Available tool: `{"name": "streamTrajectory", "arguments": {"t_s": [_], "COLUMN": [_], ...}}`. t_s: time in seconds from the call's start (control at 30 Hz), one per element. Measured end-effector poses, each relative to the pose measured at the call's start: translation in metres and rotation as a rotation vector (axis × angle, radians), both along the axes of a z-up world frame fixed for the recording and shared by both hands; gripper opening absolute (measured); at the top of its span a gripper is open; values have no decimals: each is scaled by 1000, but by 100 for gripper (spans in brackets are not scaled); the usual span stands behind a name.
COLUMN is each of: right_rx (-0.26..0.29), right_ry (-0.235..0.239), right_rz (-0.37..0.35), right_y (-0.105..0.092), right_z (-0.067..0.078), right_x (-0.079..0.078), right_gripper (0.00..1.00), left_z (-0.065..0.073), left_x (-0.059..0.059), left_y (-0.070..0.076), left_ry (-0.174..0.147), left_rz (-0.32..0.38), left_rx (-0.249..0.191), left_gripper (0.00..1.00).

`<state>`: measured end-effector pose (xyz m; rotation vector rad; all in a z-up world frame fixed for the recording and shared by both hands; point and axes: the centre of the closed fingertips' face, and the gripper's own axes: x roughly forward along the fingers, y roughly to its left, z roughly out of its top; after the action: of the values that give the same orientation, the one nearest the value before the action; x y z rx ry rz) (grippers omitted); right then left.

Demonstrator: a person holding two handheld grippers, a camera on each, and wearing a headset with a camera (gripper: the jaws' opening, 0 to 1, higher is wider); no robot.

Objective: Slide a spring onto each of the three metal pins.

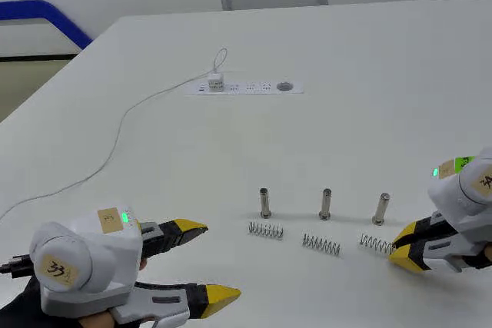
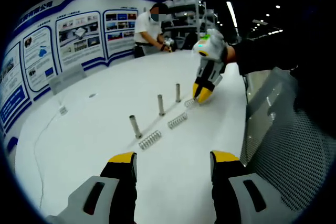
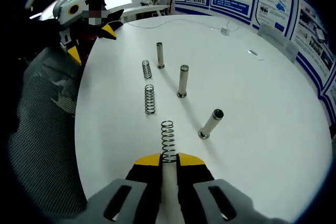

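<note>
Steel, all of it: three pins stand upright in a row on the white worktop, with three springs lying flat in front of them. My right tool is closed on the near end of the rightmost spring, whose long axis runs straight out along the jaws (flat on the worktop, as far as I can judge). Its pin stands just beside, ahead and rightward in the right gripper view, so the coil must tip upright over it. My left tool hangs open, well apart.
</note>
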<state>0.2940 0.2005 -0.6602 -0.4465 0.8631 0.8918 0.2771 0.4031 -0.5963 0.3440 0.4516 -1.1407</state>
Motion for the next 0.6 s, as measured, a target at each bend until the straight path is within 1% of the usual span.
{"name": "streamTrajectory", "arguments": {"t_s": [0.1,0.13,0.17,0.27,0.37,0.47,0.53,0.6], "right_rx": [-4,-5,-7,4,19,32,35,34], "right_ry": [-3,-4,-5,-7,-8,-9,-12,-15], "right_rz": [3,7,12,25,50,81,102,126], "right_y": [-1,0,1,6,15,24,29,34], "right_z": [2,4,6,14,23,30,34,38], "right_x": [-2,-3,-4,-5,-7,-9,-10,-12], "right_gripper": [11,11,11,11,11,11,11,11], "left_z": [7,10,14,20,21,25,25,22], "left_x": [-1,-1,-1,0,1,3,5,7], "left_y": [-10,-17,-23,-38,-51,-64,-71,-77], "left_ry": [5,3,-10,-17,-27,-33,-44,-44], "left_rz": [-25,-42,-62,-102,-139,-167,-182,-189], "left_rx": [-21,-30,-32,-44,-42,-56,-55,-56], "left_gripper": [57,57,57,57,56,56,55,53]}}
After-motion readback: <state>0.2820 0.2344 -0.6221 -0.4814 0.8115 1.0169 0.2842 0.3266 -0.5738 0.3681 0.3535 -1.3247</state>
